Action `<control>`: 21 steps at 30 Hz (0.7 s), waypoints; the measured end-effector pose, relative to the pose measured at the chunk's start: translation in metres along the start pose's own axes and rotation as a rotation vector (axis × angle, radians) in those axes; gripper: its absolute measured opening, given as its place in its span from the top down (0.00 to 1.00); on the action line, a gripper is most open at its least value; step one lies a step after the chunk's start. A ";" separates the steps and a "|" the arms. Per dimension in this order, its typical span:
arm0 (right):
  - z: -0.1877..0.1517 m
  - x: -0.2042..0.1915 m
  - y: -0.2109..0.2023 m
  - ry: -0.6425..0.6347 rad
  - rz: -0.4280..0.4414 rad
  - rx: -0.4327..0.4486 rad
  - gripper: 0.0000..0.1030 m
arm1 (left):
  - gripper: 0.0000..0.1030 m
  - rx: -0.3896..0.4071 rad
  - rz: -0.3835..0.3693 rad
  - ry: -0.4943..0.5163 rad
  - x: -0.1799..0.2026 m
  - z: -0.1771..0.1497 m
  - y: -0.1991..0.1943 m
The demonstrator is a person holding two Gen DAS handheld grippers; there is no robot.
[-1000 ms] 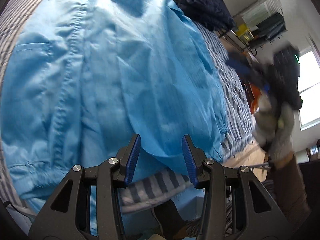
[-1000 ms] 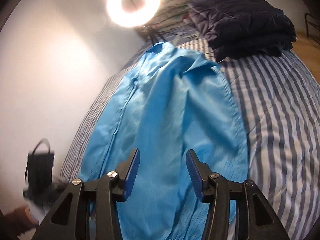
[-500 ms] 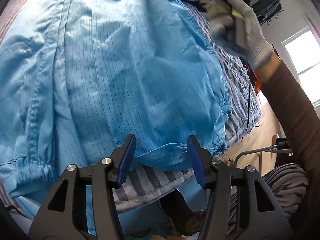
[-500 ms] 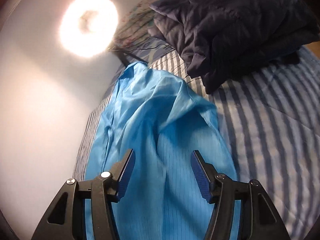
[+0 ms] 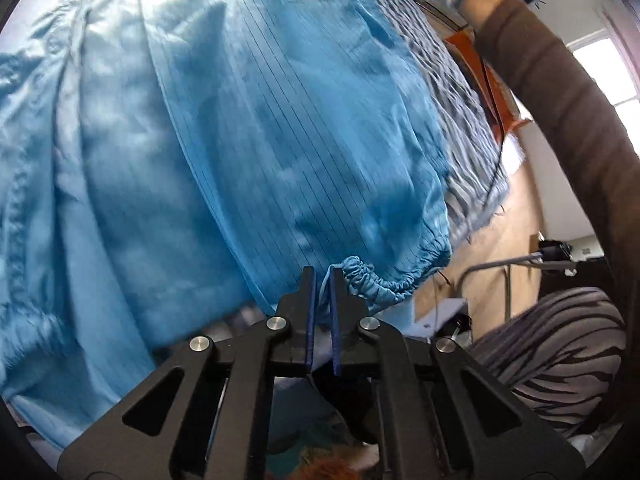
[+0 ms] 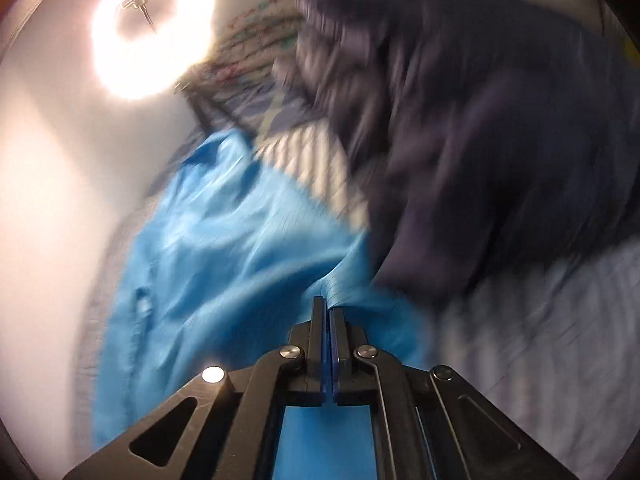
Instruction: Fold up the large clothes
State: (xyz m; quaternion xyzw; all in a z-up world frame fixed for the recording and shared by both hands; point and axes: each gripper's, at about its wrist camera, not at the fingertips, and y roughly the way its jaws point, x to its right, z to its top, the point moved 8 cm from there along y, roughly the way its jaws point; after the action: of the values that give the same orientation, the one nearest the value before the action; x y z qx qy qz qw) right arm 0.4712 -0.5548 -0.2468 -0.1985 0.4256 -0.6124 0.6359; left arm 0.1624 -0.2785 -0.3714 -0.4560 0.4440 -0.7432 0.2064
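blue garment (image 5: 248,128) spread on striped bed (image 6: 540,320), beside dark quilt (image 6: 500,140); thin, slippery, floppy stuff, so grab gathered hem; left gripper (image 5: 322,280) clenched on hem, right gripper (image 6: 329,312) pinching fabric edge nearer quilt

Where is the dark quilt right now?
In the right wrist view the dark quilt is piled on the striped bed, upper right, right of the blue garment and past the right claw.
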 end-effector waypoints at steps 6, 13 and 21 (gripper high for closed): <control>0.010 0.012 -0.003 -0.028 -0.074 -0.029 0.95 | 0.96 -0.010 -0.014 0.040 0.017 -0.003 0.003; -0.051 0.008 -0.056 -0.002 0.099 -0.086 0.62 | 0.90 0.047 -0.060 0.078 0.036 0.005 -0.027; -0.196 0.023 -0.114 0.120 0.272 -0.202 0.50 | 0.72 0.211 -0.050 0.036 0.022 0.028 -0.081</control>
State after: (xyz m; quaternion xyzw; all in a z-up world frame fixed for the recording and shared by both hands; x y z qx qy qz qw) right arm 0.2453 -0.5428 -0.2753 -0.1652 0.5452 -0.4858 0.6630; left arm 0.1831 -0.2655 -0.2863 -0.4294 0.3554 -0.7987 0.2265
